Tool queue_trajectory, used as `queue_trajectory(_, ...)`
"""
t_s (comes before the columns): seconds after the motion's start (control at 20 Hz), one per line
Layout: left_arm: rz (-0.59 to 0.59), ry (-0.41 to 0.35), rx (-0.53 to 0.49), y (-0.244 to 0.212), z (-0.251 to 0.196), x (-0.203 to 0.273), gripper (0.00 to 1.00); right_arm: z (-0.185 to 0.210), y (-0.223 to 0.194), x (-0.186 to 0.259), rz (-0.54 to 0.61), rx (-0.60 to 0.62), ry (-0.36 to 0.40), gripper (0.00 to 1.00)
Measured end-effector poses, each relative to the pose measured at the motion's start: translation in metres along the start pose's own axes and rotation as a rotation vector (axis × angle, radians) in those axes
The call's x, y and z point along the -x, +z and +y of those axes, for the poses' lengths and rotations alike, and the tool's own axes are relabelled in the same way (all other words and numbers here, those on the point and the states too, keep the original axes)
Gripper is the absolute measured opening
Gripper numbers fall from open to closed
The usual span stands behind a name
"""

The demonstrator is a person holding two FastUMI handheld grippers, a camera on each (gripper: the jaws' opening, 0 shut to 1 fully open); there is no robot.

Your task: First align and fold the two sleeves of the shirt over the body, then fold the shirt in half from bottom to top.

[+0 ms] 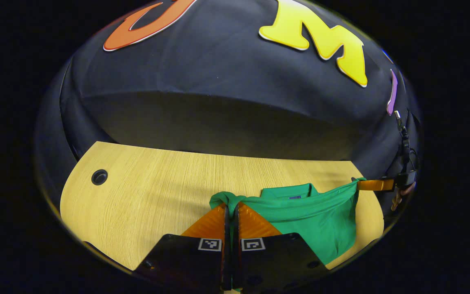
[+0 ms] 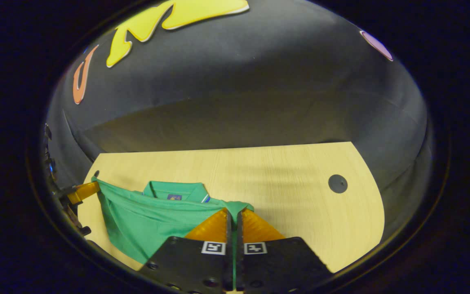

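The left gripper (image 1: 231,210) and right gripper (image 2: 233,214) were each clamped on a bottom corner of the shirt (image 1: 316,216), lifted over the table (image 1: 145,196). Soft, light cloth sagged between them; corners seemed the best hold.

A light wooden table (image 1: 145,192) with a rounded edge stands before a black cloth wall (image 1: 227,73). A dark round hole (image 1: 99,177) sits near the table's far corner. Shadow darkens the wall's lower part.
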State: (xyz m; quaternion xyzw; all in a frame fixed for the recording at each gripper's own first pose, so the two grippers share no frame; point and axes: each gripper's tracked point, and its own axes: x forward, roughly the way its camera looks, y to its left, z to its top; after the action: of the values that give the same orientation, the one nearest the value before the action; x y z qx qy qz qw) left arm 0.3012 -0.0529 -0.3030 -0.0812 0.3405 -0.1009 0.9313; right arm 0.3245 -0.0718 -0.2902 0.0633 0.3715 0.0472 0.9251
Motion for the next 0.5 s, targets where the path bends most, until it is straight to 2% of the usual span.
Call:
queue_trajectory(0.15, 0.001, 0.026, -0.001, -0.005, 0.002, -0.012, 0.06, 0.001, -0.009, -0.015, 0.022, 0.0, -0.004, 0.06)
queue_trajectory(0.2, 0.002, 0.027, 0.002, -0.006, 0.001, -0.013, 0.1, -0.001, -0.01, -0.016, 0.022, -0.003, -0.012, 0.07)
queue_trajectory(0.25, 0.006, 0.039, 0.002, -0.006, 0.001, -0.012, 0.13, -0.001, -0.011, -0.016, 0.02, -0.01, -0.012, 0.1)
queue_trajectory(0.3, 0.014, 0.057, 0.002, -0.008, 0.002, -0.013, 0.17, 0.001, -0.012, -0.017, 0.024, -0.017, -0.013, 0.2)
queue_trajectory(0.35, 0.016, 0.063, 0.003, -0.008, 0.0, -0.012, 0.37, 0.0, -0.014, -0.013, 0.024, -0.017, -0.02, 0.26)
queue_trajectory(0.5, -0.02, 0.096, 0.003, 0.003, 0.003, 0.002, 1.0, 0.007, -0.005, 0.001, -0.021, -0.001, -0.021, 0.66)
